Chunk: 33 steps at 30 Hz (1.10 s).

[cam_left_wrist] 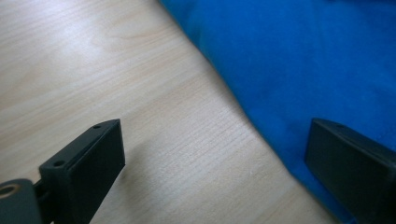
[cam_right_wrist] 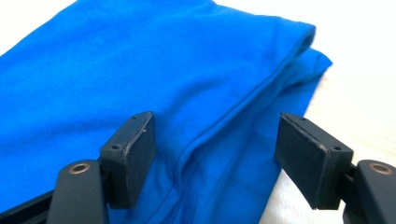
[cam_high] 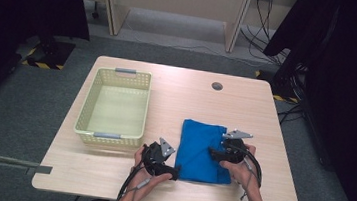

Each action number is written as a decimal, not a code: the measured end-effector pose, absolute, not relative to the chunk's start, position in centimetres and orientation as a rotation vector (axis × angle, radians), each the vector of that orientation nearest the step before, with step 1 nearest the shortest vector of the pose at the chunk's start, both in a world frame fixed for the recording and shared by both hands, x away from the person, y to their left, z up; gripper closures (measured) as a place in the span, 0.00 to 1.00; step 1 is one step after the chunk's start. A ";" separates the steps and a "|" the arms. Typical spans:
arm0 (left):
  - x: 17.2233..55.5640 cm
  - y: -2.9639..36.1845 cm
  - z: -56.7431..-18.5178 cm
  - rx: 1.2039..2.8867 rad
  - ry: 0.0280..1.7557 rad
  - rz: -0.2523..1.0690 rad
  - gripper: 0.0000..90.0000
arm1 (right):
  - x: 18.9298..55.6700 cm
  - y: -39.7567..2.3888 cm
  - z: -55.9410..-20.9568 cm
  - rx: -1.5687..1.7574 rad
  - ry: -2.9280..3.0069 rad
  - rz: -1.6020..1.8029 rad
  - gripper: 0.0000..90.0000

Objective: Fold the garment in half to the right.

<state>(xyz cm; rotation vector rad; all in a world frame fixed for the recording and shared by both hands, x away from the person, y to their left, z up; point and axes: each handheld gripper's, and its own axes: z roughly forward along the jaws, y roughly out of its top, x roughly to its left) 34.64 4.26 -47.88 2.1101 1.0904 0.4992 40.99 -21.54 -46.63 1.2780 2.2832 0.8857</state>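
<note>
Jaws of two grippers wide apart at one folded blue cloth (cam_high: 200, 150), one basket (cam_high: 114, 105) nearby.

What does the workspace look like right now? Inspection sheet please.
Surface: light wooden table, grey round grommet near far edge.
Job's things: folded blue cloth flat at front right; empty pale yellow plastic basket at left.
Clutter: nothing seen.
Grippers: left tool open, jaws astride the cloth's edge; right tool open over the cloth's folded edge, not gripping.
Cables: black cable trails from left tool, another from right; wall cables behind.
Surroundings: grey carpet, black curtains, tape at table corners.
</note>
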 end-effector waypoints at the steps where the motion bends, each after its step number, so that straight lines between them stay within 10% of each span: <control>1: 34.5 4.3 -47.8 2.111 1.082 0.494 0.05 | 41.1 -21.5 -46.7 1.277 2.273 0.892 0.32; 33: 32.4 7.1 -48.4 2.121 1.073 0.453 0.03 | 35.4 -20.8 -46.9 1.126 2.388 0.937 0.43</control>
